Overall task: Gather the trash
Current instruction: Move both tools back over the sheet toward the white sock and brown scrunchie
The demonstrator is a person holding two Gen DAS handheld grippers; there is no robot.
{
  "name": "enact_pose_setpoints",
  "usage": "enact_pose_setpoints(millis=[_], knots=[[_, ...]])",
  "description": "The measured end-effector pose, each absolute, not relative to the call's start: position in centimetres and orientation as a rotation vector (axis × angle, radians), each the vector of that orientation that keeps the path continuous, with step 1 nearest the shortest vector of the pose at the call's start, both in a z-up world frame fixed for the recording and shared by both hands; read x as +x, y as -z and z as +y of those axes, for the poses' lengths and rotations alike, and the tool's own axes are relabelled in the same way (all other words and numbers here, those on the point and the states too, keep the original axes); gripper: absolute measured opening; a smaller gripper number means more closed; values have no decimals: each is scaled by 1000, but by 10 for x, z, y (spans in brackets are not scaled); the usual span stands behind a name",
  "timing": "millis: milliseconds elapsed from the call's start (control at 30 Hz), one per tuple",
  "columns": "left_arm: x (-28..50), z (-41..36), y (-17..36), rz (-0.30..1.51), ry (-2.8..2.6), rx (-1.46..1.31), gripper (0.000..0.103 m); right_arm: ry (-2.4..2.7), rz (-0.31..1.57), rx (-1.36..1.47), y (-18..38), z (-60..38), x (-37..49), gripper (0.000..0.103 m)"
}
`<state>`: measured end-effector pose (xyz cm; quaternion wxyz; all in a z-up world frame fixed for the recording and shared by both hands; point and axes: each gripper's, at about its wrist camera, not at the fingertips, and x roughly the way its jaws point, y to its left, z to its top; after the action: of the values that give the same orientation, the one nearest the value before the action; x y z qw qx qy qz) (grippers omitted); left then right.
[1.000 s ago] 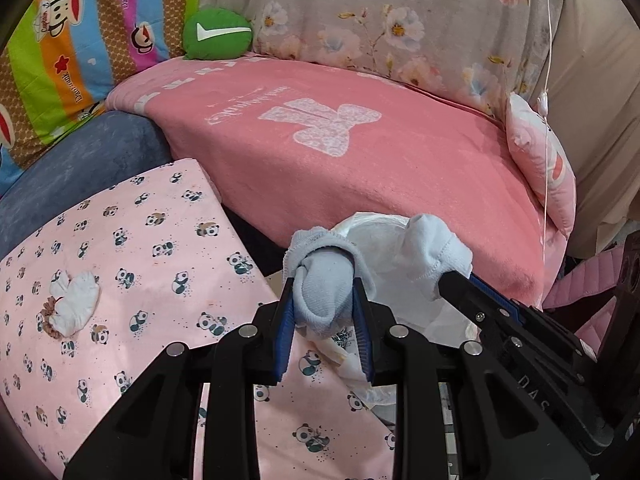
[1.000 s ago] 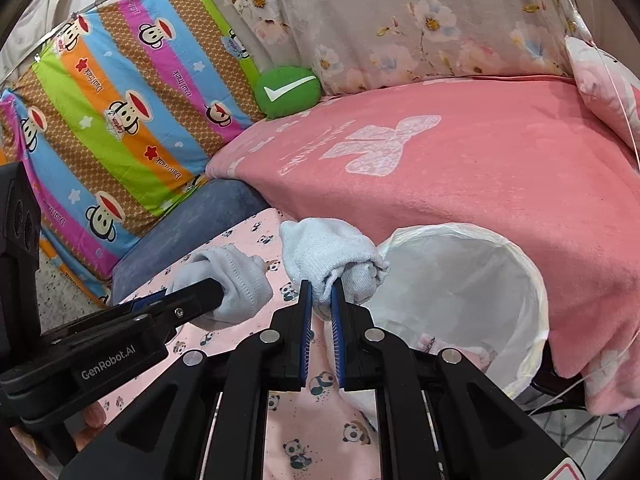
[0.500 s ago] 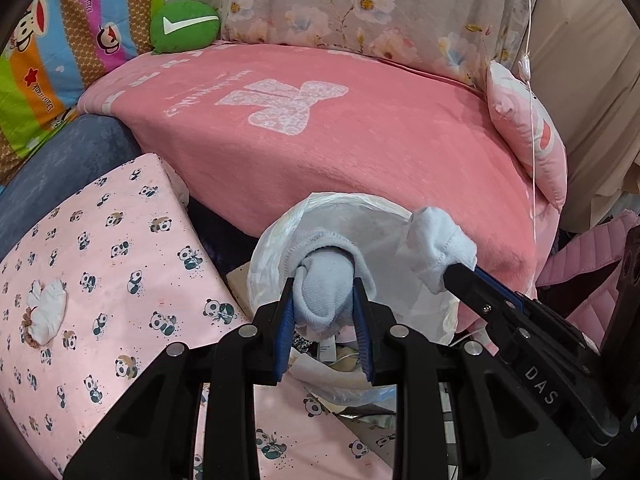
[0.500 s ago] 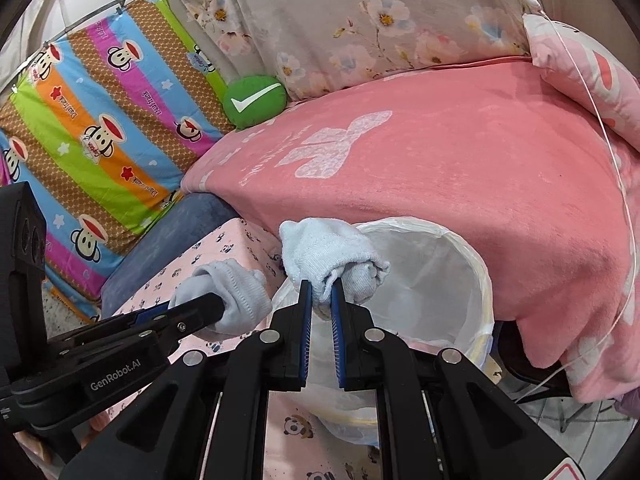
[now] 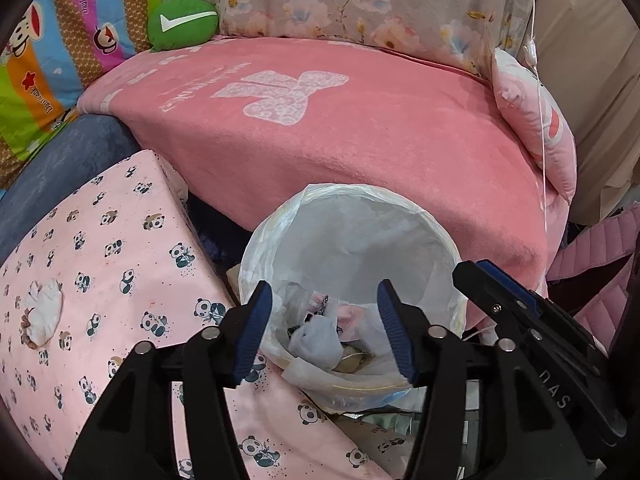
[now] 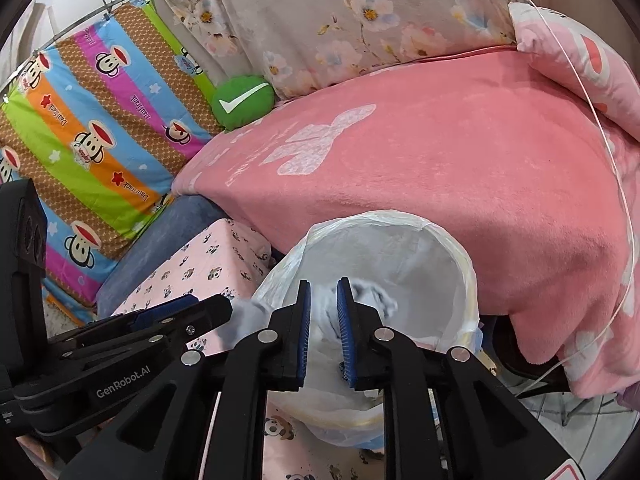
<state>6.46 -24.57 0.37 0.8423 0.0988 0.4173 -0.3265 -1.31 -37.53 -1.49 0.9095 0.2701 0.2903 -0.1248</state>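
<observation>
Beside the pink blanket (image 5: 360, 168), both grippers (left (image 5: 324, 332), right (image 6: 322, 328)) just opened, empty, over the lined bin (image 5: 400, 240).

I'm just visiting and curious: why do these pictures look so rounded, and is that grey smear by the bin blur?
Both views: fisheye lenses bow the bed's edge and leave dark corners. Right wrist view: the pale sock between the right gripper smears with motion, over the lined bin. Left wrist view: sharp, evenly lit.

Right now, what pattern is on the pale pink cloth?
Small pandas on the pink cloth, clearest in the left wrist view.
</observation>
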Motion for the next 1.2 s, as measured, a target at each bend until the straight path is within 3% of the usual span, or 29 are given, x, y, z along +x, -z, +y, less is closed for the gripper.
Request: enact_pose_setpoints(millis=[67, 1200], knots=[[65, -245, -3, 881, 686, 210, 57, 268, 597, 559, 15, -374, -14, 32], [77, -186, -9, 881, 617, 118, 58, 221, 632, 453, 0, -324, 2, 41]])
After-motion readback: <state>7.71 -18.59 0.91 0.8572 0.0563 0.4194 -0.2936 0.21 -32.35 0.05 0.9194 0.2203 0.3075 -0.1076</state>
